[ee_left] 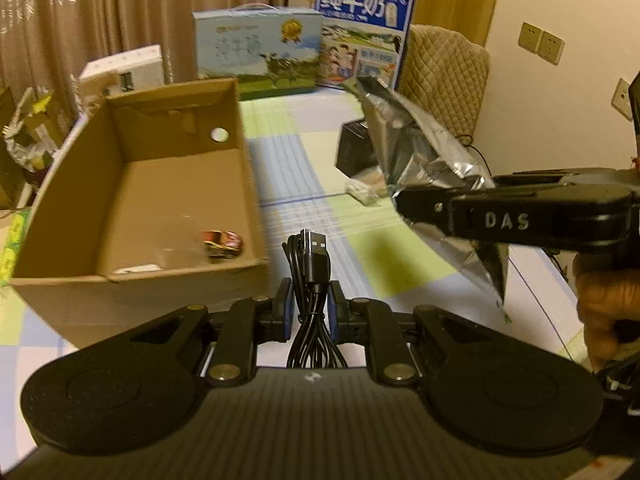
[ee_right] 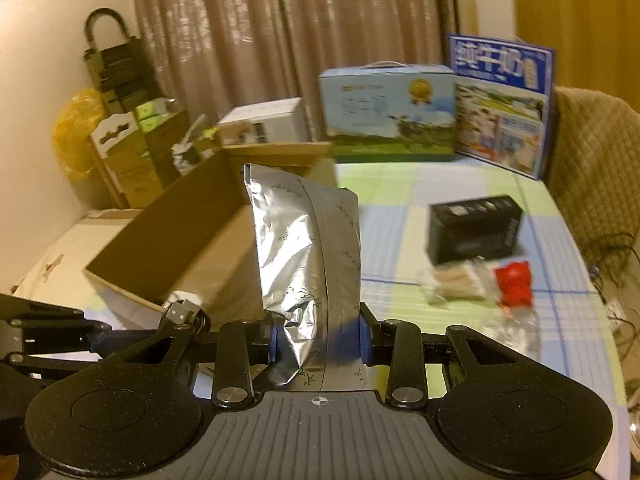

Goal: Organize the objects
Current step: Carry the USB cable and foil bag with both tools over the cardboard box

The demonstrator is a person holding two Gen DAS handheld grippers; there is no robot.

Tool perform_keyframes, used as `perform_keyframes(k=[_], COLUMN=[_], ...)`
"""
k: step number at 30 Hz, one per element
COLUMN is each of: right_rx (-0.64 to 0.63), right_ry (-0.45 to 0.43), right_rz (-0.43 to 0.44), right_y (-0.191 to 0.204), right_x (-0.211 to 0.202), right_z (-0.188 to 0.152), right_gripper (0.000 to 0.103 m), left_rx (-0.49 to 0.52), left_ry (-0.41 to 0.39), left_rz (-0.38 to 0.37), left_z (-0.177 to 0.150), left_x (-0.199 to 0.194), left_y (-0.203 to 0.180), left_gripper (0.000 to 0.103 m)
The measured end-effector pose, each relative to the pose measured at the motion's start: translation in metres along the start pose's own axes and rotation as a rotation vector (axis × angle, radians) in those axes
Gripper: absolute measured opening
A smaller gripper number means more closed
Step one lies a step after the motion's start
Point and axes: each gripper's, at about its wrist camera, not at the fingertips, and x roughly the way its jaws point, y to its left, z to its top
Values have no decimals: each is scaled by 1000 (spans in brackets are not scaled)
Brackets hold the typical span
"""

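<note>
My left gripper (ee_left: 310,306) is shut on a coiled black USB cable (ee_left: 308,276), whose plug sticks up just right of the open cardboard box (ee_left: 132,184). A small red toy car (ee_left: 222,243) lies in the box's near right corner. My right gripper (ee_right: 318,338) is shut on a crinkled silver foil pouch (ee_right: 304,248) that stands upright between its pads. From the left wrist view the same pouch (ee_left: 416,148) hangs in the right gripper's black fingers (ee_left: 480,210) at the right, above the table. The box (ee_right: 192,240) lies left of and behind the pouch.
On the checked tablecloth (ee_right: 440,184) sit a black box (ee_right: 474,228), a clear snack packet (ee_right: 456,280) and a red object (ee_right: 514,282). Two blue milk cartons (ee_left: 256,52) (ee_left: 364,36) and a white box (ee_left: 124,68) stand at the table's far side. A quilted chair (ee_left: 444,72) is behind.
</note>
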Motion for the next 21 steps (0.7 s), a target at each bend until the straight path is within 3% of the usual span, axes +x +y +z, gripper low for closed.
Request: perform_keyframes(k=[13, 21], right_rx=[-54, -64], right_ry=[-45, -59], right_rz=[76, 89], right_y=[50, 62], right_x=[12, 19], right_z=[17, 23], right_gripper=[32, 32], left_rx=[-7, -20], left_ry=[-48, -63], left_rz=[88, 127], left_z=[5, 10], left_x=[-47, -55], left_y=[39, 58], left_gripper=[13, 13])
